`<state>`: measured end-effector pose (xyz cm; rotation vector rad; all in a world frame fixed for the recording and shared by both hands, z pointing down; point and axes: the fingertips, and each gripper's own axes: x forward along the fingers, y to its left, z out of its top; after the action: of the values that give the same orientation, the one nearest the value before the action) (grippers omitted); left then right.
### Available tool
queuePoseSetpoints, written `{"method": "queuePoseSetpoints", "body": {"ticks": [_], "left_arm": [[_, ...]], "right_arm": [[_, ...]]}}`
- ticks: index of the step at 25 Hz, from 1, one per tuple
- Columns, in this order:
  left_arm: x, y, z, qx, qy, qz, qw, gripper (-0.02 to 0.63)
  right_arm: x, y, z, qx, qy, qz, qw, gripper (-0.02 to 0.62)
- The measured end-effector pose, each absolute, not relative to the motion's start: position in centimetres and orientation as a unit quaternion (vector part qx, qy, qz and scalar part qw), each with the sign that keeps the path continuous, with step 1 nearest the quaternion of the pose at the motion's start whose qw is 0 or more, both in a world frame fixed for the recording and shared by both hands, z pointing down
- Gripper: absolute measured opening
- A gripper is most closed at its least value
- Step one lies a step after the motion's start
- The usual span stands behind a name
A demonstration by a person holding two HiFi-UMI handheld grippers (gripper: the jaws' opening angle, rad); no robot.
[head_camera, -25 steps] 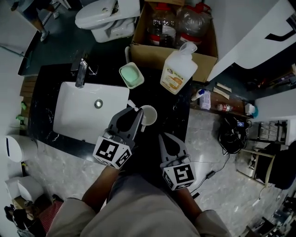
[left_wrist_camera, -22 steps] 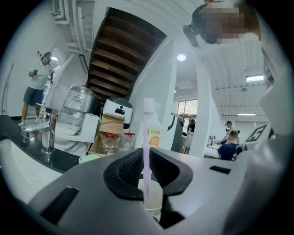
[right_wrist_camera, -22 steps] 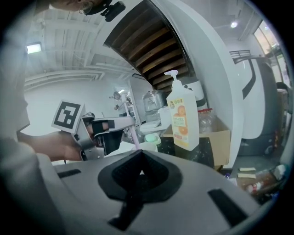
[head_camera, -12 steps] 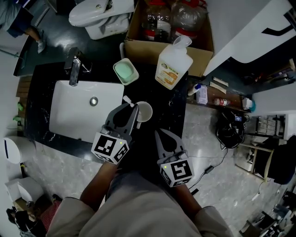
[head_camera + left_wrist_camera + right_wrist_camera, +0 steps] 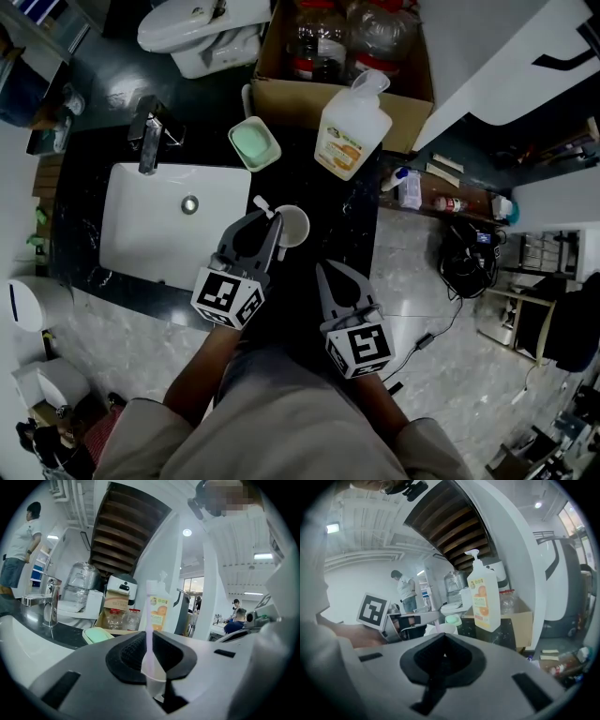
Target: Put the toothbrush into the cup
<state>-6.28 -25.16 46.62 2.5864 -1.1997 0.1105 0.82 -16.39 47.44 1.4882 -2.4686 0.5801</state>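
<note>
While the left claw (image 5: 149, 666) pinches the toothbrush (image 5: 149, 620) upright between its nearly closed jaws, the brush's bristle end pokes up just left of centre in the head view. The white cup (image 5: 296, 228) stands just beside the claw's tip, on its right. Whether the brush's lower end has reached the cup's rim cannot be told. By my reading the pick-up is done, and lowering the brush in and letting go are left.

The right claw (image 5: 440, 660) sits lower right of centre, jaws together on nothing, well clear of the cup. Around them, the dark surface (image 5: 323, 202) carries a white sink (image 5: 141, 225) at the left, a green dish (image 5: 254, 145) and a soap bottle (image 5: 352, 127) above. The bottle's label shows orange fruit, but its lettering is too small to read. Black-and-white square markers sit on both claws.
</note>
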Motion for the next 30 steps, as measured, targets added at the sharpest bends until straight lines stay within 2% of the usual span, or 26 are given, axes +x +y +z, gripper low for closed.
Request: {"method": "queuePoseSetpoints", "body": {"ticks": [5, 25, 30], "left_arm": [[-6.2, -25.0, 47.2, 0.899, -0.418, 0.064, 0.113, 0.045], [-6.2, -24.4, 48.5, 0.897, -0.419, 0.066, 0.123, 0.046], [-7.1, -24.4, 48.7, 0.886, -0.438, 0.066, 0.135, 0.066]], "right_arm": [[0.9, -16.5, 47.6, 0.505, -0.834, 0.198, 0.103, 0.006], [0.8, -16.4, 47.2, 0.501, -0.837, 0.198, 0.098, 0.006], [0.5, -16.2, 46.9, 0.496, -0.840, 0.196, 0.095, 0.006]]}}
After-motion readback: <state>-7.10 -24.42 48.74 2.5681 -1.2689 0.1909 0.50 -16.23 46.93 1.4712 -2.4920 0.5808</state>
